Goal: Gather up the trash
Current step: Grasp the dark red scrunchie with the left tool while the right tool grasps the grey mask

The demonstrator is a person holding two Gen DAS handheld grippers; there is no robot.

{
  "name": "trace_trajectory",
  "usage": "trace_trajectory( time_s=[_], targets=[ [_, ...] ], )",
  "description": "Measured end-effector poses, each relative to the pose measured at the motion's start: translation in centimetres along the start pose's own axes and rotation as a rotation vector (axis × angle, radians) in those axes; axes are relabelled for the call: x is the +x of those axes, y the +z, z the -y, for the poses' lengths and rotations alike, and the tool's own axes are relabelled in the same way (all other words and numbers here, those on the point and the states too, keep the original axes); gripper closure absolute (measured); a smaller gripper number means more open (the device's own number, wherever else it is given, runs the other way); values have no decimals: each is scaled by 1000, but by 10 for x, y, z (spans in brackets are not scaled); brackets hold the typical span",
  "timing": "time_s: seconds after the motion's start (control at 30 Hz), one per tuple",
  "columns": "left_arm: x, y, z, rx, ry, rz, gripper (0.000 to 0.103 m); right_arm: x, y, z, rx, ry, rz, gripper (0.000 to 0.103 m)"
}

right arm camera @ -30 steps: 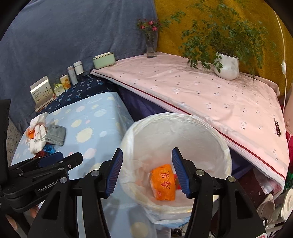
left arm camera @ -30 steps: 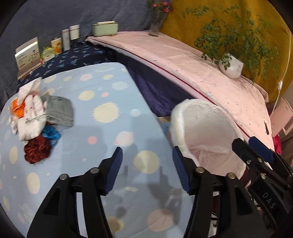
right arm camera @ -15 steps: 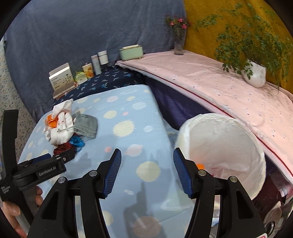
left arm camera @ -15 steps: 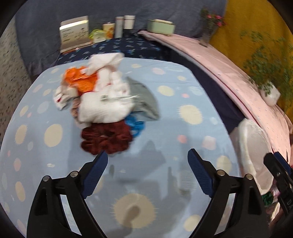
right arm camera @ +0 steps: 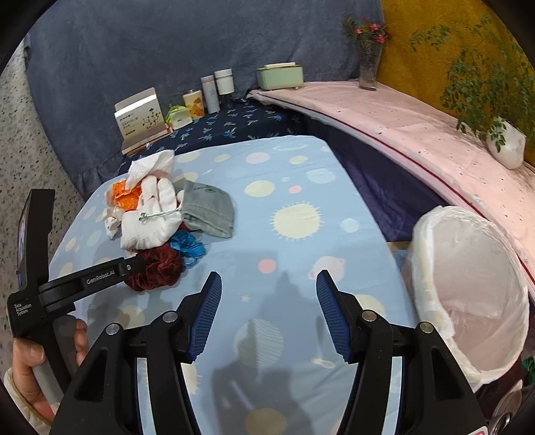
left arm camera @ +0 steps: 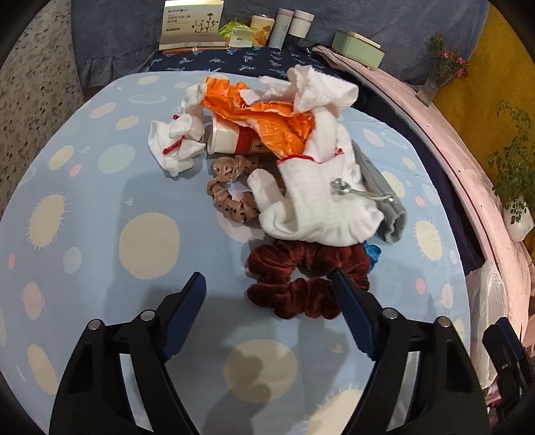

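Note:
A pile lies on the blue dotted tablecloth point(left arm camera: 100, 200): an orange wrapper point(left arm camera: 267, 117), crumpled white tissue point(left arm camera: 317, 87), a paper cup point(left arm camera: 230, 137) on its side, a white glove point(left arm camera: 317, 207), a dark red scrunchie point(left arm camera: 301, 281), a tan scrunchie point(left arm camera: 230, 194), a grey pouch point(left arm camera: 384, 200). My left gripper point(left arm camera: 267, 301) is open and empty, just short of the red scrunchie. My right gripper point(right arm camera: 267, 301) is open and empty above bare cloth, with the pile point(right arm camera: 150, 214) to its left. The white-lined trash bin point(right arm camera: 468, 284) stands at the right, beside the table.
Boxes, tins and bottles point(left arm camera: 267, 26) line the back on a dark blue cloth. A pink-covered ledge point(right arm camera: 401, 113) holds a green box, a flower vase and a potted plant point(right arm camera: 501, 144). The left gripper's body point(right arm camera: 83, 277) shows in the right wrist view.
My left gripper has swung from the bin to the pile and closed in on the red scrunchie, jaws wider. My right gripper has moved off the bin to over the table.

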State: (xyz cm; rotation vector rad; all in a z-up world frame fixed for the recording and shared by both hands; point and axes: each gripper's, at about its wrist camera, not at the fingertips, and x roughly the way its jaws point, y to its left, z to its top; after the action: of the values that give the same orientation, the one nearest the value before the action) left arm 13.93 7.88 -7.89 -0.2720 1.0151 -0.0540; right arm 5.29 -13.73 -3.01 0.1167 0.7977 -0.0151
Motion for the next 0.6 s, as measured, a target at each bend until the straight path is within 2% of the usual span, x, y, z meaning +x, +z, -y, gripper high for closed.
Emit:
trace_trajectory(
  time_s=[0.13,0.2,0.23,0.33,0.47,0.6],
  targets=[
    [13,1,-1,17,-27,-24,44,12,1,-15,-22,13,-17,45],
    [17,0,1,37,-35,-19,55,16,2,-20,-33,19,-23,45],
    [17,0,4,47,-46,-21,69,19,2,-24,-39,21,-27,45],
    [15,1,8,66,-62,-14,82,25,5,-32,-50,27,-34,45],
    [6,2,1,59,-86,-6,86,35,11,-41,-57,45,-40,45],
    [-2,3,-12,50,-77,1,86,44,22,-51,-59,68,-38,47]
  ],
)
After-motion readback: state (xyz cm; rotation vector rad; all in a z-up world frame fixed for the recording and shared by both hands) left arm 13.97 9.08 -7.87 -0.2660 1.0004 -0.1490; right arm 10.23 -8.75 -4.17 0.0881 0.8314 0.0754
